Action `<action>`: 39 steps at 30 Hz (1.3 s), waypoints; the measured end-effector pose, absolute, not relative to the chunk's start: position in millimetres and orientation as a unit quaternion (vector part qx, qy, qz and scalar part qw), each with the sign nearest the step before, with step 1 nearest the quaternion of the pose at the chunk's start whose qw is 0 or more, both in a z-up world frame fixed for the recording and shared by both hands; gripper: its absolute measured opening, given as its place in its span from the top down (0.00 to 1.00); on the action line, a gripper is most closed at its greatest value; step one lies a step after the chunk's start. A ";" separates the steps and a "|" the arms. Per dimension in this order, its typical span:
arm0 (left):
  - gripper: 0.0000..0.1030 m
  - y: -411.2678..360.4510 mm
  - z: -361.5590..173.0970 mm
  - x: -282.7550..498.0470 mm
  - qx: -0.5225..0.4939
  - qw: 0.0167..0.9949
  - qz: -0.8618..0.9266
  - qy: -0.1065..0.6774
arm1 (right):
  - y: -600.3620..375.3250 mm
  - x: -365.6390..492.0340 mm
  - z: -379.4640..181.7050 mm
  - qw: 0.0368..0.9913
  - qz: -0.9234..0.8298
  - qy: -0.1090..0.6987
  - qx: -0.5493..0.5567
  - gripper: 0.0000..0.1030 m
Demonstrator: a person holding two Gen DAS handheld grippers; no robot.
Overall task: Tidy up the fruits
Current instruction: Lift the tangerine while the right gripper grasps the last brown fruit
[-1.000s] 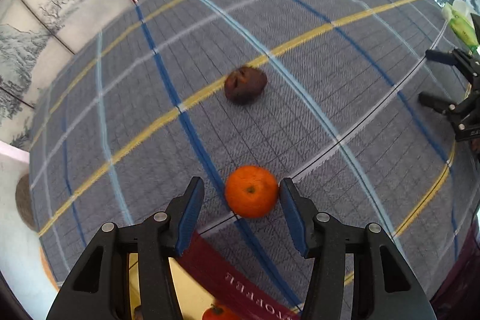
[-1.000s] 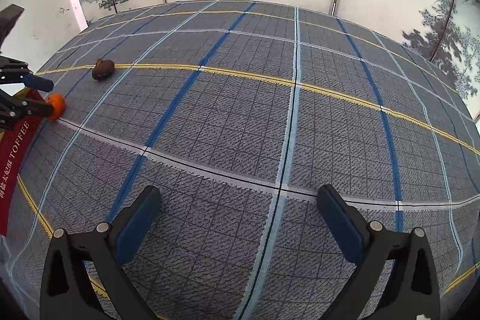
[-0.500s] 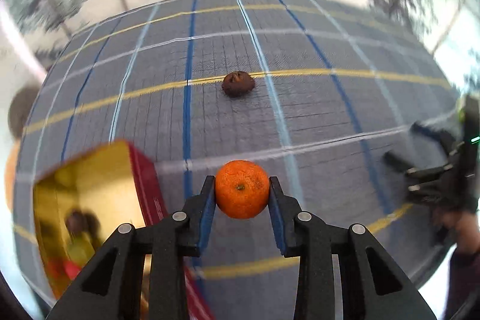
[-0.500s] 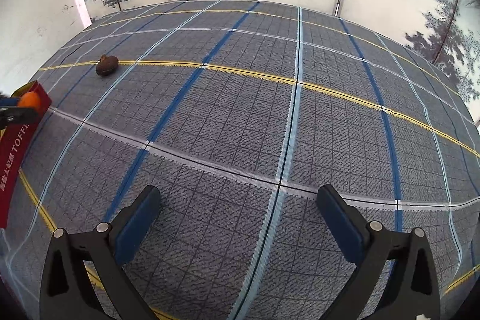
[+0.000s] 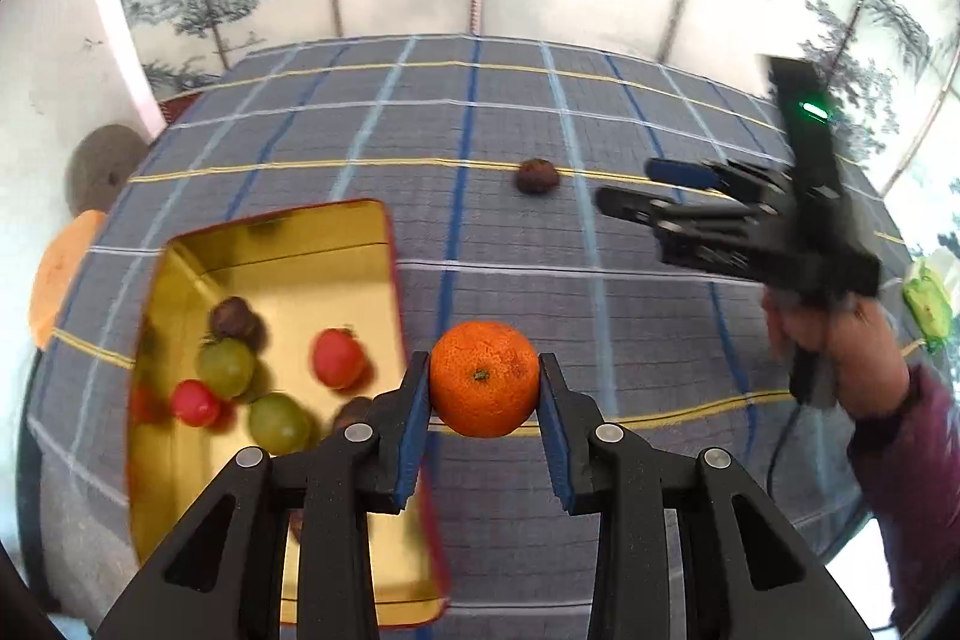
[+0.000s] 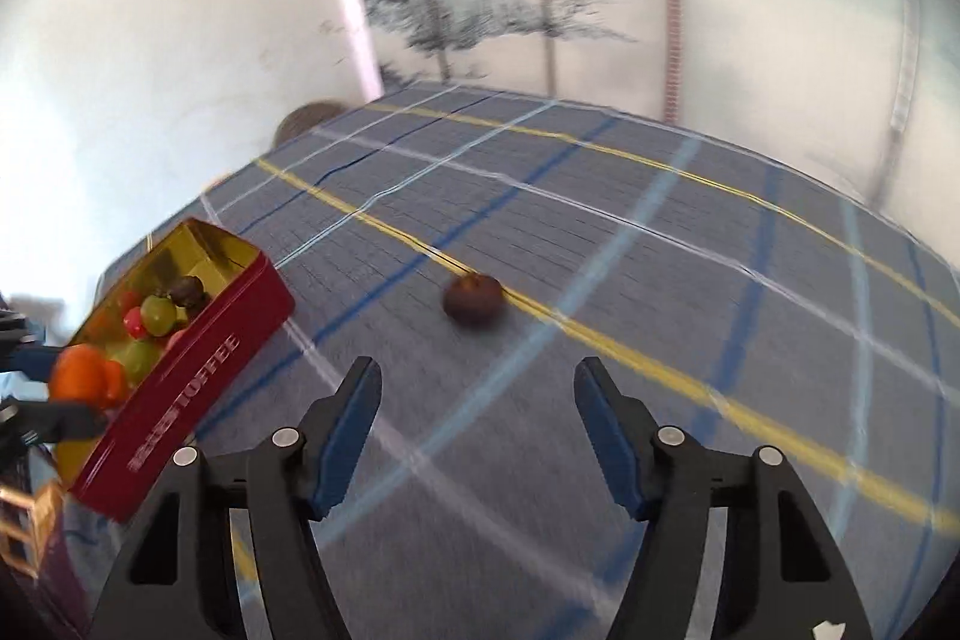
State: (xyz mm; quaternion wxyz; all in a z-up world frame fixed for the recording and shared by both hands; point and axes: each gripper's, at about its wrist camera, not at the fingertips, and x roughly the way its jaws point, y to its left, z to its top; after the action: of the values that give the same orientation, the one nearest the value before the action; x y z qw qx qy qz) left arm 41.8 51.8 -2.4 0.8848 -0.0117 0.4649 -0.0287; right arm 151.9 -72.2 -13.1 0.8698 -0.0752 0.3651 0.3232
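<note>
The left claw squeezes an orange between its blue pads, up in the air just at 3 o'clock of the red tin. The tin holds green and red fruits. The right claw has nothing in it; its jaws have just been closing. A brown fruit lies on the checked bench at 12 o'clock of it

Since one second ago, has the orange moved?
Yes. The orange, gripped by the left tool, has left the cloth and moved toward the tin.
</note>
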 end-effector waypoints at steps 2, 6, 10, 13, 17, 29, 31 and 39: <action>0.66 59.6 -0.1 40.5 -0.011 0.888 -0.017 0.459 | -55.8 169.6 -19.3 0.865 0.325 0.371 -0.093 0.38; 0.66 74.1 1.8 41.2 -0.015 0.892 -0.002 0.451 | -34.2 196.4 -36.8 0.855 0.322 0.390 -0.112 0.38; 0.66 83.2 -1.2 43.4 -0.017 0.893 0.008 0.450 | -22.3 218.8 -49.0 0.844 0.316 0.416 -0.120 0.58; 0.66 87.7 -3.8 42.9 -0.020 0.891 0.014 0.453 | -20.9 216.8 -51.4 0.844 0.315 0.416 -0.125 0.68; 0.66 89.7 -0.9 35.7 -0.017 0.894 0.020 0.446 | -39.4 191.0 -37.0 0.856 0.317 0.396 -0.098 0.68; 0.65 73.2 12.7 -7.6 0.014 0.905 0.032 0.423 | -102.3 82.7 -32.0 0.882 0.262 0.391 -0.030 0.68; 0.65 72.6 14.5 -15.2 0.018 0.908 0.036 0.418 | -109.3 80.1 -37.1 0.883 0.249 0.396 -0.027 0.68; 0.65 83.0 13.8 -31.5 0.029 0.910 0.062 0.408 | -115.1 75.6 -44.3 0.888 0.223 0.401 -0.027 0.68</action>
State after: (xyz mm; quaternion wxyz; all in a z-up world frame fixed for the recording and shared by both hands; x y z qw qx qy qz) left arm -31.4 83.0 13.8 0.9103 0.0291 0.4082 0.0625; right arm 75.6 -115.1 -44.3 0.8880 -0.0269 0.4014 0.2228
